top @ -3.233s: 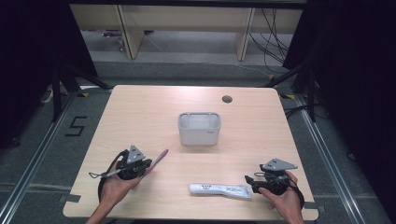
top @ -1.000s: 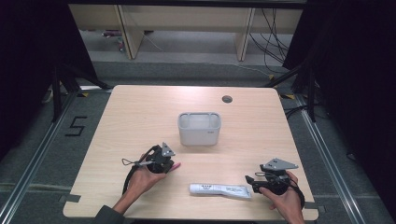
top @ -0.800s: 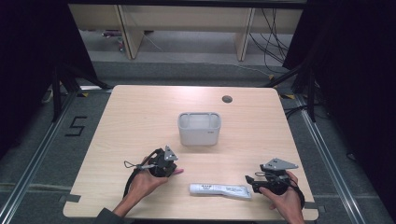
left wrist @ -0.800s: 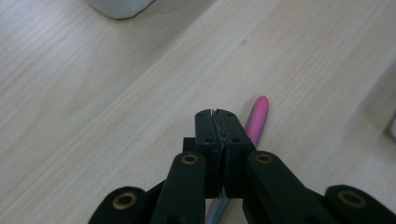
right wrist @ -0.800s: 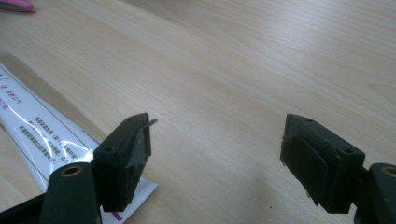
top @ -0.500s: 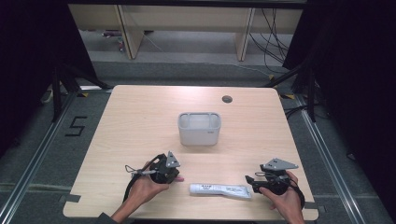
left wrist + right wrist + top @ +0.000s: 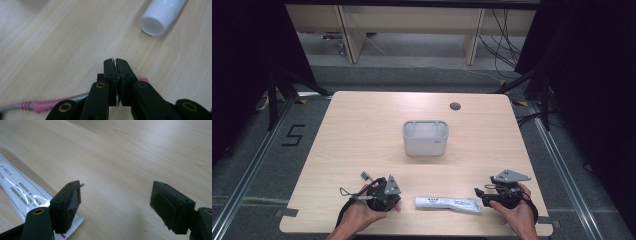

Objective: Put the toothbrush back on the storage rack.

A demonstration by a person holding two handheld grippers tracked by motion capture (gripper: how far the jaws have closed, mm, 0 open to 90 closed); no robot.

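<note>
At the counter's (image 7: 362, 130) near edge we have the left tongs (image 7: 116, 65) clenched on the pink toothbrush (image 7: 41, 105), the right tongs (image 7: 116, 200) released beside the tube (image 7: 447, 203); both things remain outside the bin (image 7: 425, 137).

One camera sits high up and looks down over the whole table (image 7: 362, 125), while the two gripper views ride low and very close to the wood, and all three see the white tube (image 7: 448, 204) (image 7: 160, 15) (image 7: 22, 192).
</note>
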